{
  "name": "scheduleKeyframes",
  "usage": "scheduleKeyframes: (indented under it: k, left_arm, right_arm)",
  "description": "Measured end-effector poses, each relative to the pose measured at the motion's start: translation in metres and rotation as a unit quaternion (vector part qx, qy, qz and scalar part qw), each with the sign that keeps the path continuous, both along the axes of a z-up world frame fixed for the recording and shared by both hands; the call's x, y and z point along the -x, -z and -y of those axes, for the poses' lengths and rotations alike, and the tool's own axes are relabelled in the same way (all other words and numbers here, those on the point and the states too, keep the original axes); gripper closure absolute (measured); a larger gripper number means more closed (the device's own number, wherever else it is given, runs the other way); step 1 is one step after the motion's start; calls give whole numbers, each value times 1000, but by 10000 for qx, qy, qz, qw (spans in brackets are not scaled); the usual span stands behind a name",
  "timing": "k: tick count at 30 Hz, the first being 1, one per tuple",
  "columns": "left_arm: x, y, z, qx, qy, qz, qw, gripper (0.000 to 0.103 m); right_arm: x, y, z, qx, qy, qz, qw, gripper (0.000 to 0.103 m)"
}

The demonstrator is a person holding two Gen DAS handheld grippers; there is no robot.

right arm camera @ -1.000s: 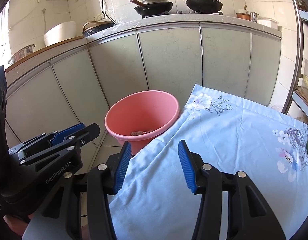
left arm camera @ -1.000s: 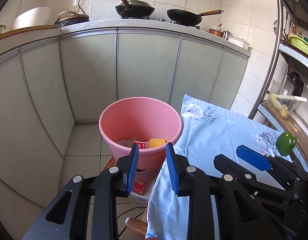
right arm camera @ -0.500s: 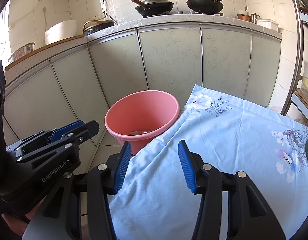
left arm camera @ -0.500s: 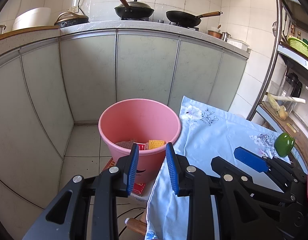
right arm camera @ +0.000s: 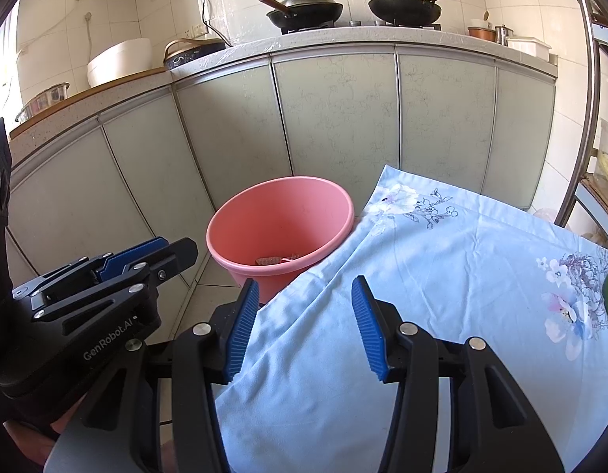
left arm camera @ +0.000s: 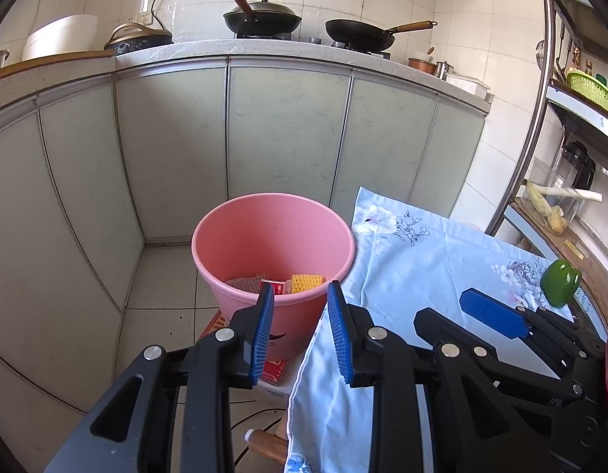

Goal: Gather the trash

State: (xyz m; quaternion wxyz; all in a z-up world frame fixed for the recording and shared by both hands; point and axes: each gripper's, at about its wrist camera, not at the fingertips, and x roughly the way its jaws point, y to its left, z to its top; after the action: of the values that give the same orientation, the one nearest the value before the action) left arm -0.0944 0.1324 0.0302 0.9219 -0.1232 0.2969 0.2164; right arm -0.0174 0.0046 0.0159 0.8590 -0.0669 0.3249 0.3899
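Big picture first: the kitchen cabinets [left arm camera: 288, 138] curve across the back, and my counter under its blue floral cloth [left arm camera: 422, 268] fills the right side. Touching the cloth's left edge sits the pink bucket [left arm camera: 272, 236] on the floor, and that's where the trash is: a red packet [left arm camera: 273, 287], a yellow mesh piece [left arm camera: 307, 282] and something brownish beside them, all lying at the bottom.

Now my tools. My left claw [left arm camera: 300, 329] hangs just in front of the bucket's near rim, pads parted with nothing between them. My right claw [right arm camera: 304, 327] hovers over the cloth, pads set wider apart, also empty.

From here it looks like the collecting is nearly done, since I spot no loose scraps on the cloth. A green pepper [left arm camera: 560, 282] sits near the far right edge; I'd judge that food, not rubbish, so I'd leave it. To do this step well I'd sweep both views over the whole counter before calling it, and keep my claws level so neither snags the cloth and drags it off.

What I can't see: the cloth's near part is blocked by my own claws, the pepper is only a green sliver in the right view, and another red box [left arm camera: 274, 370] under the bucket is mostly hidden.
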Motion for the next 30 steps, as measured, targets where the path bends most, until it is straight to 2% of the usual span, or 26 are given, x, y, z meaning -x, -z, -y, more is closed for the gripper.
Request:
scheduleKeyframes:
  k: [30]
  left_arm:
    - [1,2,2,3,7,-14,10000,76]
  right_arm:
    - [0,1,0,21,2,0,10000,53]
